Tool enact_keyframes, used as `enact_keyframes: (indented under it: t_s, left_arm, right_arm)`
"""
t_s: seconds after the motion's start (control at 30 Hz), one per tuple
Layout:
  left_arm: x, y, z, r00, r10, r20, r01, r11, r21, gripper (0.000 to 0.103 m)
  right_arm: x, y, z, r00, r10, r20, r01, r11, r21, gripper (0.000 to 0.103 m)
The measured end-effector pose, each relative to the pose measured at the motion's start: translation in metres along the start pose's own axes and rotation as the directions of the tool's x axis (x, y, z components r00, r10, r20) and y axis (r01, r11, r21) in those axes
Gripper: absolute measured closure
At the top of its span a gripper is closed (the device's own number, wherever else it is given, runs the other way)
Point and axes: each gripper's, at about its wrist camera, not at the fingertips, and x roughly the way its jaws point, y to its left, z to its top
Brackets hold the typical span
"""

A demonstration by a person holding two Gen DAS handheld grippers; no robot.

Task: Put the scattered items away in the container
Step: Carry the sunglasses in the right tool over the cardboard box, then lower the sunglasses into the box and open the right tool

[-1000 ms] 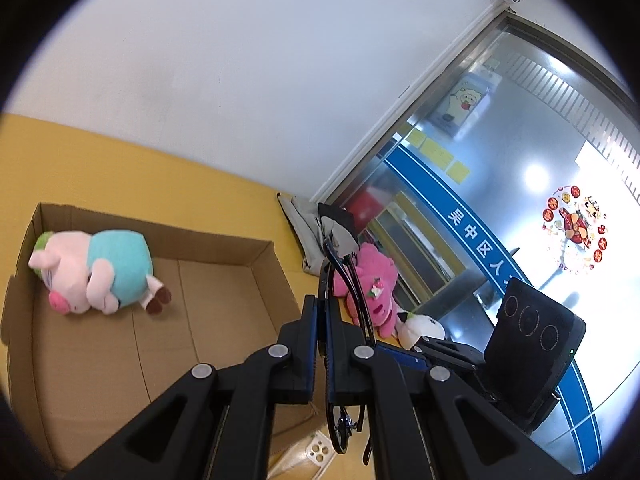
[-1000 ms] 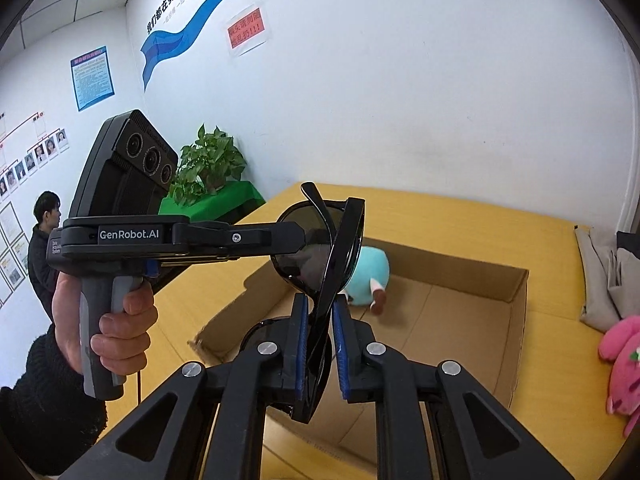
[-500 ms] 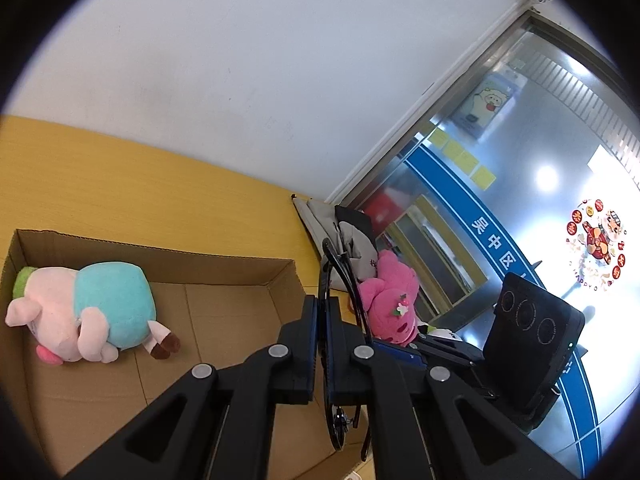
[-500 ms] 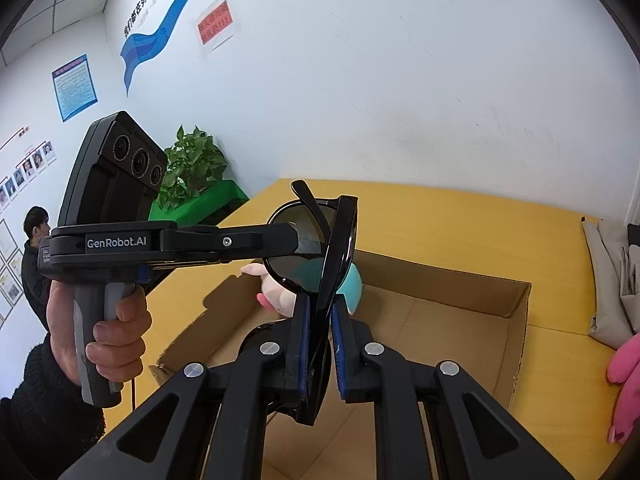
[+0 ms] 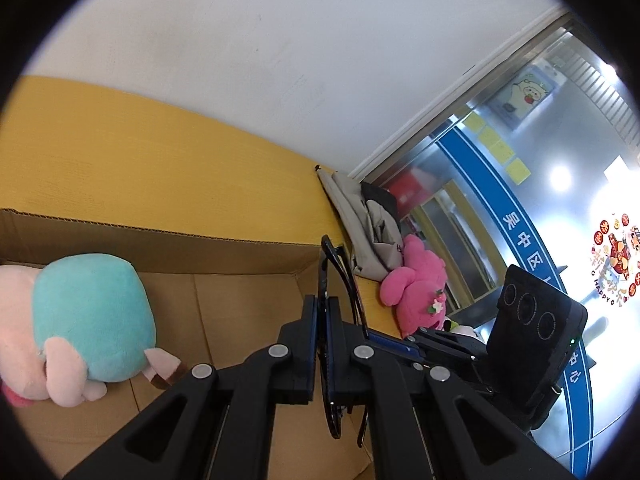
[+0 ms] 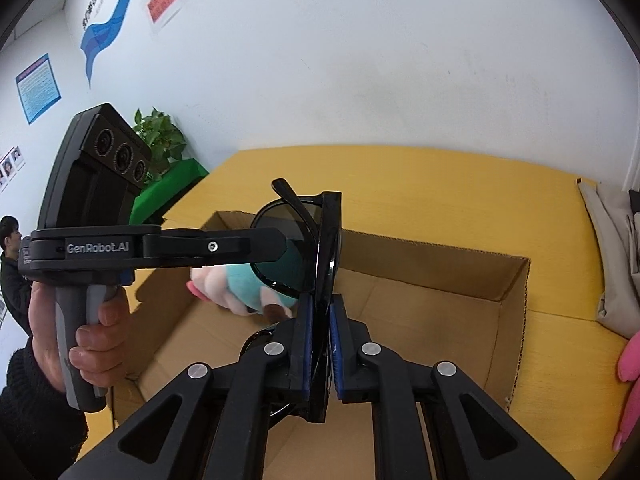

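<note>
Both grippers pinch one pair of black sunglasses over the open cardboard box [image 5: 224,244] [image 6: 516,292]. In the left wrist view my left gripper [image 5: 323,312] is shut on the sunglasses [image 5: 326,268], seen edge-on. In the right wrist view my right gripper [image 6: 320,312] is shut on the sunglasses [image 6: 320,240], and the left gripper's finger [image 6: 224,246] reaches in from the left onto a lens. A pig plush with a teal body [image 5: 84,320] [image 6: 244,288] lies inside the box.
A pink plush [image 5: 416,292] [image 6: 628,368] lies on the yellow table [image 5: 120,152] right of the box, beside folded grey cloth [image 5: 368,224] [image 6: 612,256]. A white wall runs behind. A glass door stands at the right, a potted plant [image 6: 160,144] at the far left.
Both grippers have carried the sunglasses forward and lower over the box. The pig plush now sits nearer in both views. Both grips are unchanged.
</note>
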Motion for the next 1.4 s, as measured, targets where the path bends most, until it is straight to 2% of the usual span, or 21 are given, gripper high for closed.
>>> enact_keyframes:
  t_s: [0.23,0.6,0.83,1.03,1.17,1.33,1.4]
  left_arm:
    - [0.038,0.034,0.004,0.998,0.018,-0.068,-0.021,0.999,-0.044,0.1]
    - [0.07,0.058,0.01,0.99,0.062,-0.124,-0.073,0.994,-0.081,0.1]
    - [0.085,0.072,0.012,0.98,0.108,-0.168,-0.124,0.989,-0.086,0.1]
    - [0.097,0.071,0.015,0.964,0.169,-0.207,-0.185,0.981,-0.061,0.1]
    - [0.103,0.073,0.016,0.957,0.197,-0.211,-0.213,0.975,-0.058,0.1]
    - [0.107,0.07,0.014,0.942,0.267,-0.202,-0.276,0.961,-0.014,0.096]
    - [0.103,0.069,0.016,0.945,0.275,-0.179,-0.282,0.959,-0.016,0.089]
  right_arm:
    - [0.037,-0.023,-0.004,0.997,-0.028,-0.068,0.029,0.999,0.016,0.095]
    - [0.067,-0.049,-0.008,0.991,-0.048,-0.128,0.054,0.998,0.043,0.095]
    - [0.089,-0.057,-0.011,0.983,-0.064,-0.174,0.077,0.995,0.068,0.095]
    - [0.101,-0.065,-0.015,0.978,-0.077,-0.194,0.094,0.992,0.079,0.095]
    - [0.102,-0.068,-0.016,0.976,-0.083,-0.201,0.102,0.991,0.085,0.095]
    - [0.103,-0.071,-0.018,0.973,-0.083,-0.214,0.106,0.99,0.097,0.095]
    - [0.104,-0.07,-0.019,0.971,-0.088,-0.222,0.111,0.989,0.094,0.094]
